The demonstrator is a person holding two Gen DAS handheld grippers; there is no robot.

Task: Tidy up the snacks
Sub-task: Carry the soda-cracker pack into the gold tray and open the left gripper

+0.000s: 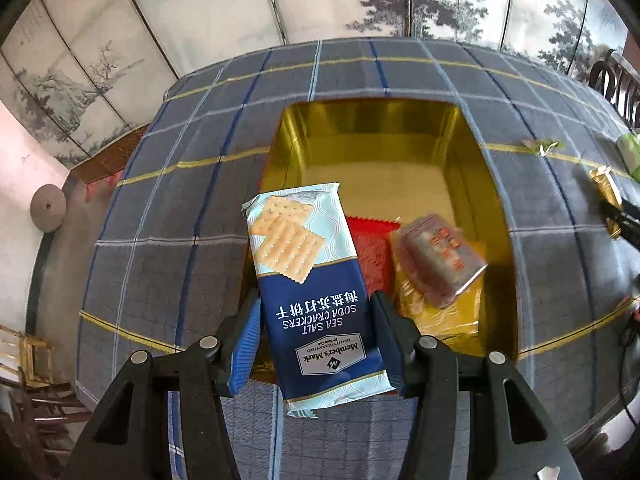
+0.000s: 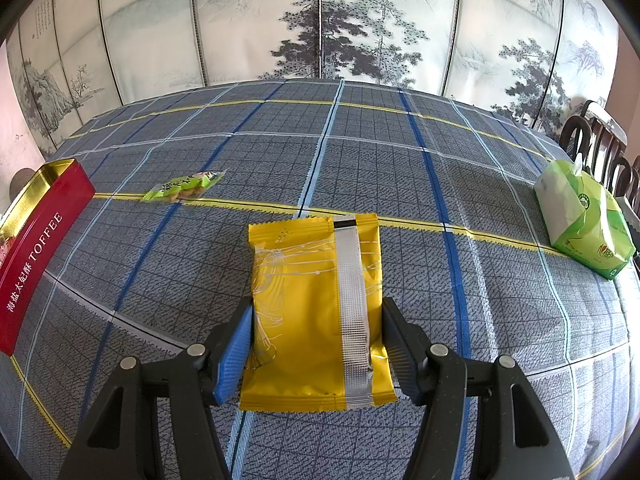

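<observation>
My left gripper (image 1: 316,328) is shut on a blue and pale soda cracker pack (image 1: 312,280), held above the near left part of the open gold-lined tin (image 1: 380,140). Inside the tin lie a red packet (image 1: 372,248), a clear-wrapped pinkish snack (image 1: 440,264) and a yellow packet (image 1: 440,316). My right gripper (image 2: 318,344) is shut on a yellow snack packet (image 2: 316,312) with a silver seam, just over the plaid tablecloth. The tin's red side marked TOFFEE (image 2: 36,264) shows at the far left of the right wrist view.
A small green snack packet (image 2: 184,186) lies on the cloth beyond the tin. A green tissue pack (image 2: 584,220) sits at the right edge, with dark chairs (image 2: 600,148) behind it. A painted folding screen stands past the table. The right gripper with its packet (image 1: 608,196) shows at the right edge.
</observation>
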